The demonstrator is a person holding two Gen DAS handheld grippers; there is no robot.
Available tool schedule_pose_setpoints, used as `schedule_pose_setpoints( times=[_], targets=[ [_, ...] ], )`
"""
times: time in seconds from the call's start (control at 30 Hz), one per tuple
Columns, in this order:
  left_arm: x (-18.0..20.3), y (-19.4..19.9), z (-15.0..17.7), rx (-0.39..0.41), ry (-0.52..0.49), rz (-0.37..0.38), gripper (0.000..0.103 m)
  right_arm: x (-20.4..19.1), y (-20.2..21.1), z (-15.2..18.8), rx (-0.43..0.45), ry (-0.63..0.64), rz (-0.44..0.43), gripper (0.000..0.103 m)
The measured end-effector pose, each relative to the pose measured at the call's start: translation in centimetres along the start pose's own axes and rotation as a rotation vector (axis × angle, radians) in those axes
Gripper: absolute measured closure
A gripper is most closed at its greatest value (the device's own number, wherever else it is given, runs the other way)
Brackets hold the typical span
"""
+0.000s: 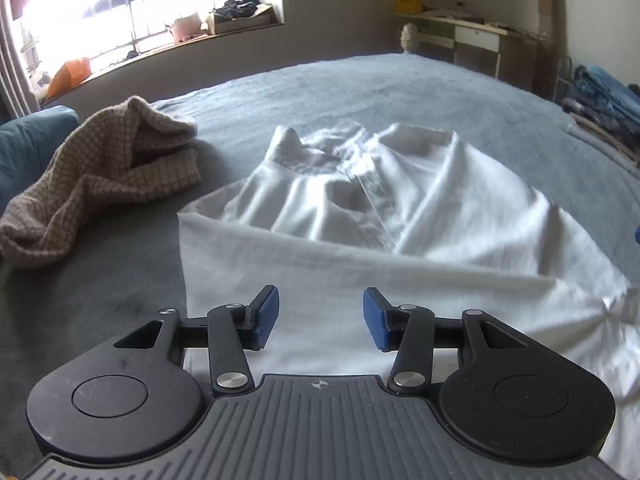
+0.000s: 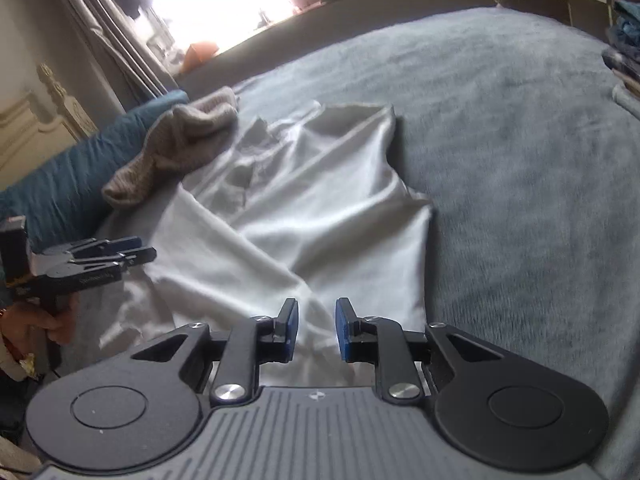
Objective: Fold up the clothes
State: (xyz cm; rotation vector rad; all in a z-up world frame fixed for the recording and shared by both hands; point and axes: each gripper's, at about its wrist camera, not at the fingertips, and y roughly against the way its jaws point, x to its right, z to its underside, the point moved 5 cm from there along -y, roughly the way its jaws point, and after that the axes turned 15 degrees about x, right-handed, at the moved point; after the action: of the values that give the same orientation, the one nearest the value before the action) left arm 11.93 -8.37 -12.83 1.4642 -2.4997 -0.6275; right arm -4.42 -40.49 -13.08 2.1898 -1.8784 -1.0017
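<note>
A white button-up shirt [image 1: 360,208] lies rumpled on the grey bed cover [image 1: 360,88], its collar at the far end and its placket running down the middle. My left gripper [image 1: 320,316] hovers open over the shirt's near hem with nothing between its blue pads. The right wrist view shows it [image 2: 148,250] at the shirt's left edge, held by a hand [image 2: 40,320]. My right gripper [image 2: 317,330] is at the near right part of the shirt [image 2: 304,200]. Its jaws stand narrow, shut on a gathered ridge of white cloth.
A brown checked knit garment [image 1: 100,184] lies crumpled left of the shirt, against a teal pillow [image 1: 28,140]. Folded clothes [image 1: 600,100] are stacked at the bed's right edge. A desk [image 1: 472,36] and a cluttered window sill [image 1: 224,28] stand beyond the bed.
</note>
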Motion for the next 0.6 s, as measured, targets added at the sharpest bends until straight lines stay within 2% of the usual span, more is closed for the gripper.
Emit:
schedule_pose_setpoints(
  times=[0.13, 0.27, 0.4, 0.5, 0.6],
  targets=[
    [-2.6, -4.7, -3.3, 0.019, 0.102, -0.052, 0.049, -1.0, -4.9, -5.1, 0.041, 0.065, -0.048, 0.081],
    [-4.3, -9.7, -5.6, 0.035, 0.126, -0.063, 0.049, -2.3, -12.3, -9.1, 0.032, 0.129, -0.107, 0.08],
    [-5.8, -14.7, -6.6, 0.017, 0.211, -0.057, 0.043, -3.6, -20.2, -12.4, 0.006, 0.164, -0.145, 0.071],
    [-6.9, -18.0, -6.9, -0.01, 0.277, -0.065, 0.043, -4.1, -26.5, -14.2, -0.019, 0.167, -0.138, 0.067],
    [-8.1, -20.4, -6.6, -0.044, 0.319, -0.089, 0.043, -3.5, -31.7, -15.0, -0.04, 0.149, -0.068, 0.067]
  ],
)
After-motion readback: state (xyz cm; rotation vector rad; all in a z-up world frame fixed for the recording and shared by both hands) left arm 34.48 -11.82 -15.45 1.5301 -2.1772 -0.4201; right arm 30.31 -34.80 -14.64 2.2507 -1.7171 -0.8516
